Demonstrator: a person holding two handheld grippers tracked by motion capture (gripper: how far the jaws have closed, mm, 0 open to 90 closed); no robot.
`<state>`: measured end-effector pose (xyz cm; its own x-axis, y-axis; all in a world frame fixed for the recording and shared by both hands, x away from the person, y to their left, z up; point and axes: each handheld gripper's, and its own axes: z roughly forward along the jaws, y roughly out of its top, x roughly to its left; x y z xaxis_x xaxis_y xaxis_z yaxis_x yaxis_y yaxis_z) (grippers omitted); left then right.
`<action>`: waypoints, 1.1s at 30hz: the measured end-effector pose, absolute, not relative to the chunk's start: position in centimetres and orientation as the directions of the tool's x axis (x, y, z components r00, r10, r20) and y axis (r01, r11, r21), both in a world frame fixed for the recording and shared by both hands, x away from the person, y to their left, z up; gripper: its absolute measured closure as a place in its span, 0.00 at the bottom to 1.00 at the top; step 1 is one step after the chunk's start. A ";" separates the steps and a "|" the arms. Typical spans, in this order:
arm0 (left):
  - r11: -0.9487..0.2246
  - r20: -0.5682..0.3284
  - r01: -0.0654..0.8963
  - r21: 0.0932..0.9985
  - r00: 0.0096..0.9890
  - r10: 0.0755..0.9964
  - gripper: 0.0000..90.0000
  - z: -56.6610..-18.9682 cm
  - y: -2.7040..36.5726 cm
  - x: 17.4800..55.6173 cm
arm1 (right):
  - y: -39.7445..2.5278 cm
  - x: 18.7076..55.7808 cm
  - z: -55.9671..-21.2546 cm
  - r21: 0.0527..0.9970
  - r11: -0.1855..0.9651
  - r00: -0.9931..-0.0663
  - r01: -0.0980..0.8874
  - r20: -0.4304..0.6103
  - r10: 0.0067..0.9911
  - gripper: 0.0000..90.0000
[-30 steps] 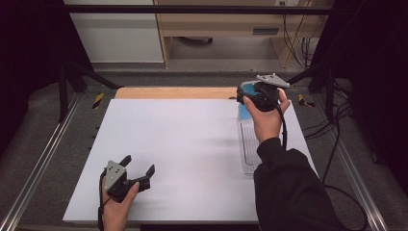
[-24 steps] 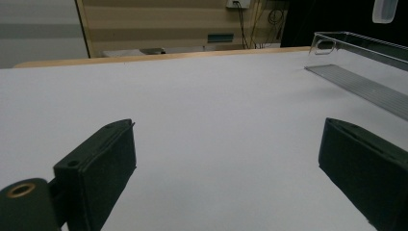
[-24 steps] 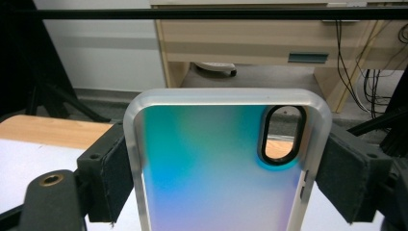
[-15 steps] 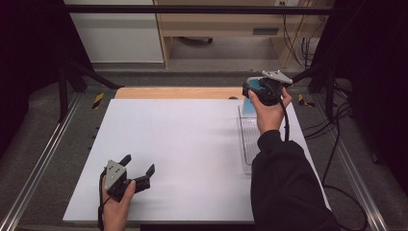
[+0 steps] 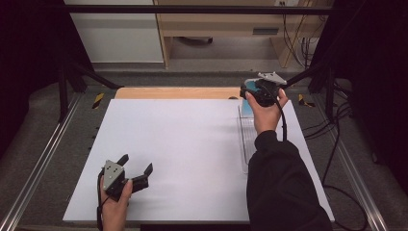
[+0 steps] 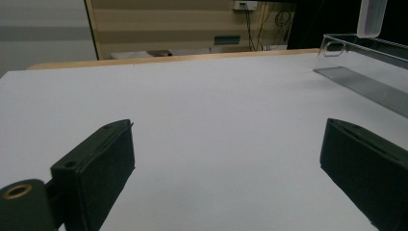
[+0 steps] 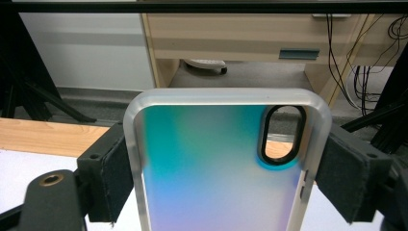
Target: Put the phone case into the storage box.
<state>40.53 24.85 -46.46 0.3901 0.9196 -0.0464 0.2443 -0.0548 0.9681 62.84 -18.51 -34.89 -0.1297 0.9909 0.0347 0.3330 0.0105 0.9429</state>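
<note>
While the right gripper, raised at the table's far edge, pinches an upright iridescent, translucent-rimmed phone case, the left gripper rests spread on matte white board.

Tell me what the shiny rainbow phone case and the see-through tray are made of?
The phone case, clamped in the right tongs, looks like plastic: a glossy back shading from teal to lilac, with a frosted, cloudy rim, possibly soft rubbery plastic. The tray looks like clear hard plastic, maybe acrylic: the white table shows straight through it and its edges catch the light.
</note>
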 end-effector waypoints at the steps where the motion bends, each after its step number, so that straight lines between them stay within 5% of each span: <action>1: -0.056 -0.045 0.243 0.968 0.391 0.919 0.05 -46.4 24.8 40.5 | -18.5 62.9 -35.0 0.943 0.012 -0.126 0.332 0.032 0.991 0.20; 33: -0.060 -0.046 0.242 0.968 0.409 0.911 0.05 -46.5 24.8 40.6 | -18.7 65.4 -39.3 0.942 -0.014 0.001 0.335 0.014 1.000 0.20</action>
<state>40.60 24.81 -46.48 0.4092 0.9113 -0.0460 0.2424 -0.0600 0.9683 65.45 -18.70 -39.29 0.0007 0.9999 0.0143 0.3354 -0.0137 0.9420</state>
